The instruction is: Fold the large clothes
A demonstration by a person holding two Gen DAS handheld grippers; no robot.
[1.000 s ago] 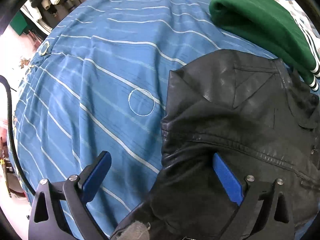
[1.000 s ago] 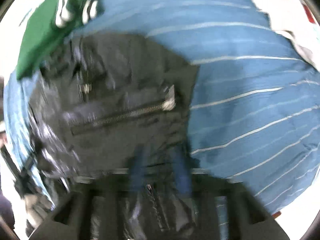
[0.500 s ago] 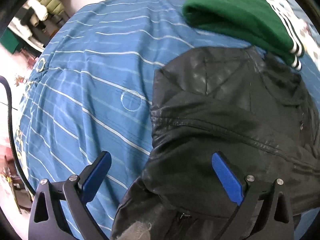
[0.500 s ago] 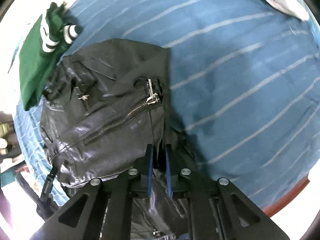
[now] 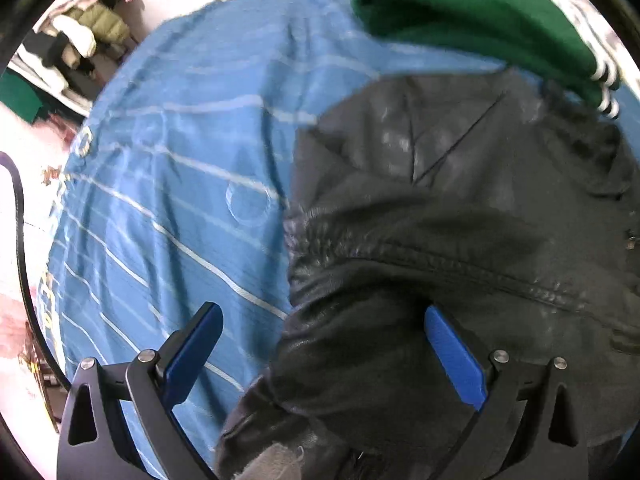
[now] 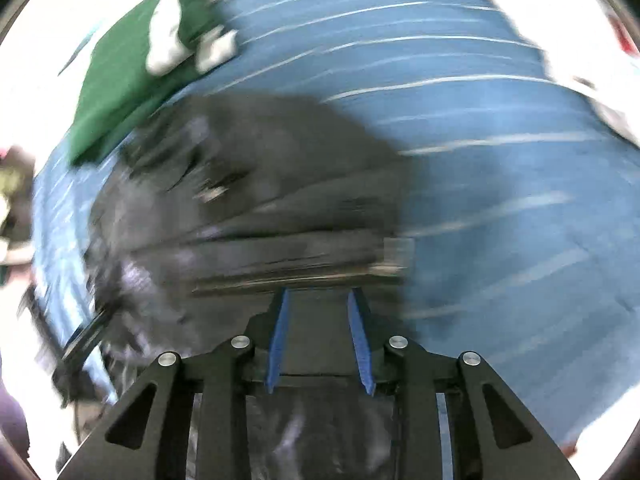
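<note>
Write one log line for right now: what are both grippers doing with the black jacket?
left gripper: open over black jacket edge | right gripper: jaws opening above jacket | blue striped sheet underneath

Bright, even daylight in both views, whites blown out toward the rims, soft sheen on the black leather jacket (image 5: 460, 240). Strong fisheye bending and a dark ring at every edge. Left wrist view slightly soft; right wrist view heavily motion-smeared, striped blue sheet (image 6: 500, 200) streaked, only the right tool (image 6: 320, 340) crisp.
</note>
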